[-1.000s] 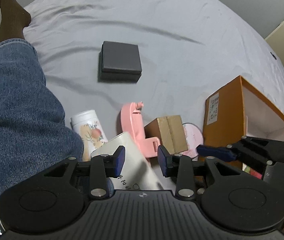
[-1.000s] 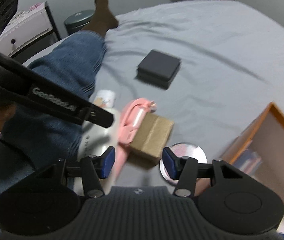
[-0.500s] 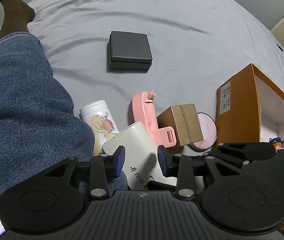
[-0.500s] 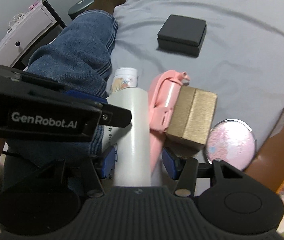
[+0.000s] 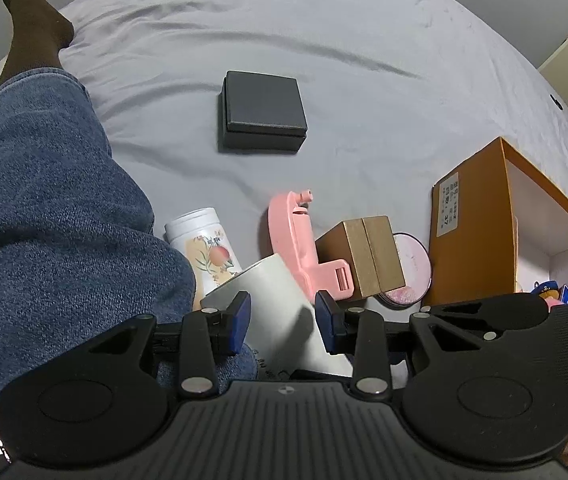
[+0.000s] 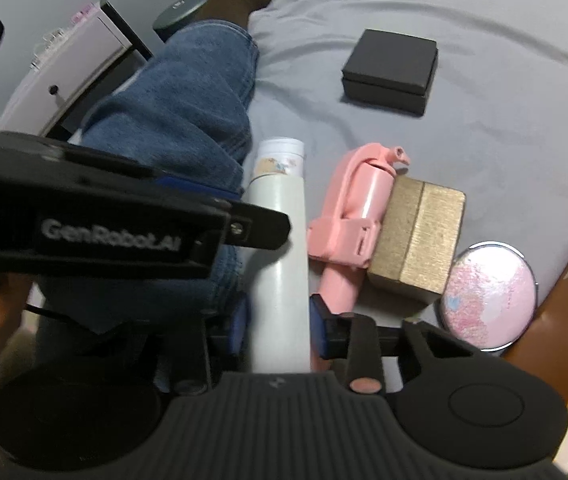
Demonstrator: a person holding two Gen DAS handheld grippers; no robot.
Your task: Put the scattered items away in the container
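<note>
The white bottle lay between the right gripper jaws as they were closing; squeezing its middle evenly seemed best. The left gripper hung open.

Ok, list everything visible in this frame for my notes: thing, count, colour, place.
bed sheet: one, pale grey, under everything
flat box: one, black, alone in the middle of the sheet
white bottle: one, lying near the person's leg, between the right gripper's closing jaws
printed jar: one, white with a peach picture, beyond the white bottle
pink tool: one, pink, against the gold box
gold box: one, gold, between the pink tool and the mirror
round mirror: one, pink with a silver rim, beside the orange box
orange box: one, orange outside, white inside, open, at the right
drawer unit: one, white, beside the bed
leg: one, blue jeans, brown sock, left
left gripper: one, black, blue pads
right gripper: one, black, blue pads
</note>
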